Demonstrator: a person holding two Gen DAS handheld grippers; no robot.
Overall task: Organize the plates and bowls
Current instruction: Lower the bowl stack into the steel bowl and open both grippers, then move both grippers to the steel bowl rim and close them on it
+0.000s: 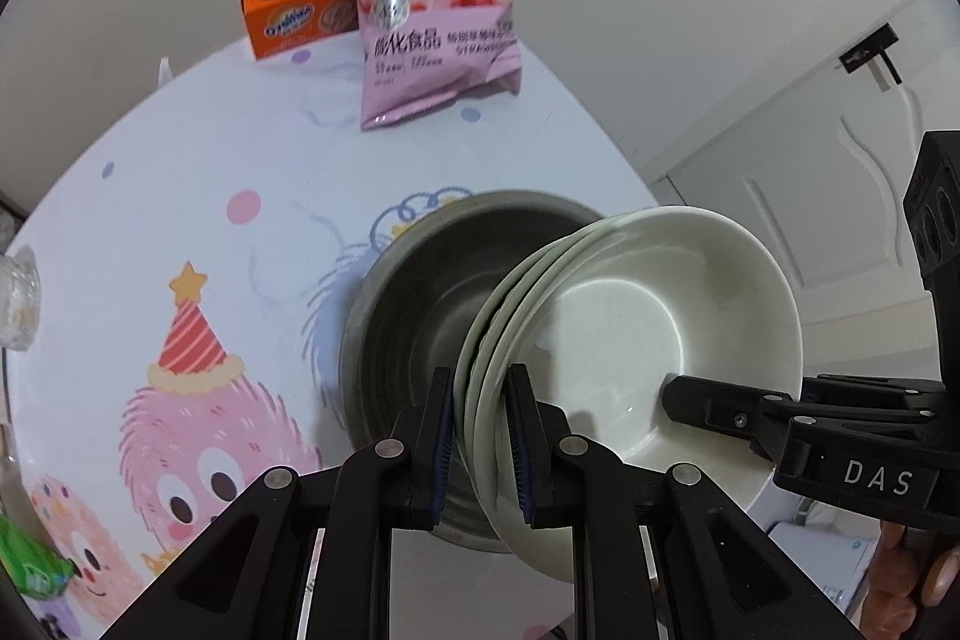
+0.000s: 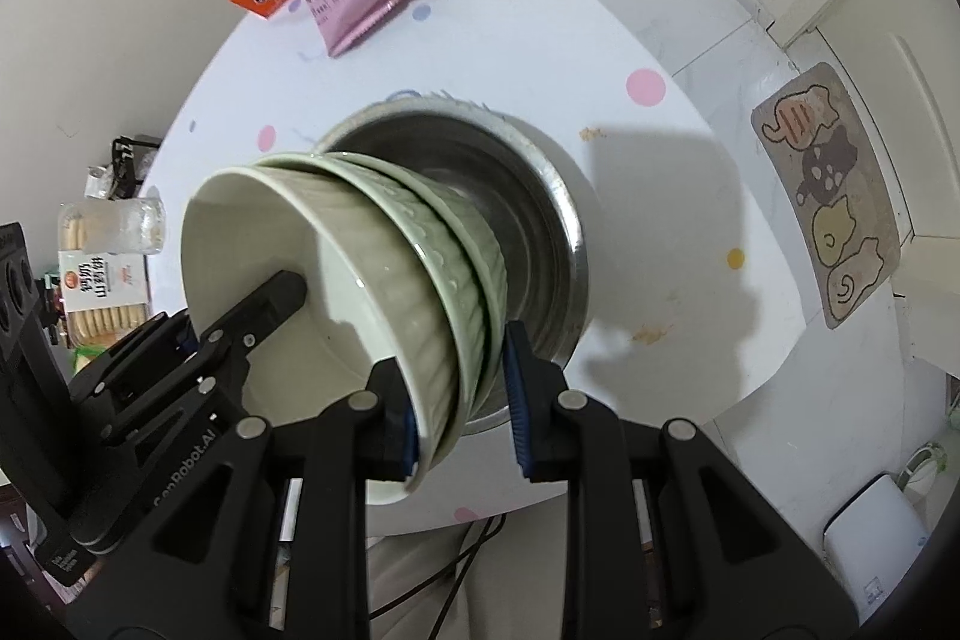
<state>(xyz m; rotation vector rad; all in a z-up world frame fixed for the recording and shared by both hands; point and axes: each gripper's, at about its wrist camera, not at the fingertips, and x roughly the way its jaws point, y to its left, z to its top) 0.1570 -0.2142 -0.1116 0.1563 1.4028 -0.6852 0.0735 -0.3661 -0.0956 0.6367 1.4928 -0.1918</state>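
So we've got both the left gripper and right gripper clamped on the tilted bowl stack, right over the steel basin. Further back: pink snack bag, orange box, on the cartoon tablecloth.

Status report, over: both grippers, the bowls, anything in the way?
Left gripper and right gripper both clamp the stacked bowls, tilted over the steel basin. Nothing blocking.

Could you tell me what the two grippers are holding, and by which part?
Both hold the stack of bowls by its rims: left gripper on one side, right gripper on the opposite.
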